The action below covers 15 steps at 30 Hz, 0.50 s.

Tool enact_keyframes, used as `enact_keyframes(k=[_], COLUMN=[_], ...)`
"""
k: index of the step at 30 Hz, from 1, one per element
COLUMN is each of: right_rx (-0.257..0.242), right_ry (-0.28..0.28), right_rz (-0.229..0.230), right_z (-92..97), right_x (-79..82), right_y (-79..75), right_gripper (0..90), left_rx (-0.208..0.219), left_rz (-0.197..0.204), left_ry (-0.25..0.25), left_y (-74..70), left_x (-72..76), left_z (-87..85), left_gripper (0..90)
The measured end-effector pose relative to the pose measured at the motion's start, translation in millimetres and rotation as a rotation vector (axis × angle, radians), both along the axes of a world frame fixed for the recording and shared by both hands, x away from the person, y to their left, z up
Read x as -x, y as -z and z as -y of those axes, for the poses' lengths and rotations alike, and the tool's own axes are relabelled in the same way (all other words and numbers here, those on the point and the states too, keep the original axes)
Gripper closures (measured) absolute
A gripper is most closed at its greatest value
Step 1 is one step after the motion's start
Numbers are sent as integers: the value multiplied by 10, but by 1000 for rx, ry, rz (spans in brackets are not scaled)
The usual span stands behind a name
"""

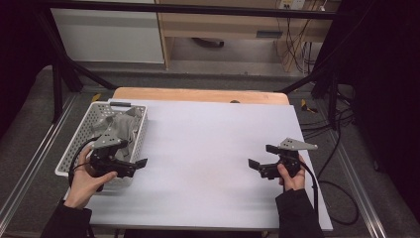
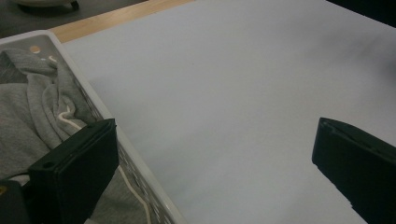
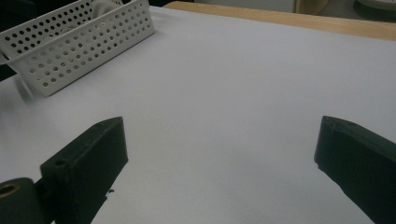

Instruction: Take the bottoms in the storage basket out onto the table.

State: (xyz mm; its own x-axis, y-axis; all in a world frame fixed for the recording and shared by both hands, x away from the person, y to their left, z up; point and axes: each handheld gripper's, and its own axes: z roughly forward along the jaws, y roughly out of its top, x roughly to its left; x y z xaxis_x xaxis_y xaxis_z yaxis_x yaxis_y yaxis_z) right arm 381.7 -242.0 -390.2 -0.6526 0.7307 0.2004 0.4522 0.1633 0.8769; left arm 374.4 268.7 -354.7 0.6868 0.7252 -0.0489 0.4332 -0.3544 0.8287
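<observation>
A white perforated basket [image 1: 77,144] stands at the table's left edge with a crumpled grey garment [image 1: 121,126] in it. My left gripper [image 1: 136,154] hovers at the basket's near right corner, held by a hand, jaws wide apart and nothing between them. In the left gripper view one jaw stands over the basket rim [image 2: 135,158] and the garment [image 2: 37,107], the other over bare table; the left gripper [image 2: 215,140] is open. My right gripper [image 1: 262,156] is low over the table's right side, open and holding nothing. The right gripper [image 3: 222,135] looks toward the basket [image 3: 84,42].
The white table top [image 1: 208,139] has a wooden strip [image 1: 198,94] along its far edge. Black frame poles [image 1: 59,64] rise at the back left and back right. Cables [image 1: 341,188] lie on the floor to the right. A cabinet [image 1: 223,25] stands behind.
</observation>
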Motion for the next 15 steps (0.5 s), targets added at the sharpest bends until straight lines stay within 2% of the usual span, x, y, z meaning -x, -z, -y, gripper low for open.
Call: enact_keyframes(k=[15], right_rx=[8], right_ry=[1], right_rz=[-6], right_z=[-19], right_x=[-8], right_y=[14], right_gripper=[30], left_rx=[4], left_rz=[6], left_ry=[-24], left_y=[-26], left_x=[-4], left_z=[-70], left_gripper=[8])
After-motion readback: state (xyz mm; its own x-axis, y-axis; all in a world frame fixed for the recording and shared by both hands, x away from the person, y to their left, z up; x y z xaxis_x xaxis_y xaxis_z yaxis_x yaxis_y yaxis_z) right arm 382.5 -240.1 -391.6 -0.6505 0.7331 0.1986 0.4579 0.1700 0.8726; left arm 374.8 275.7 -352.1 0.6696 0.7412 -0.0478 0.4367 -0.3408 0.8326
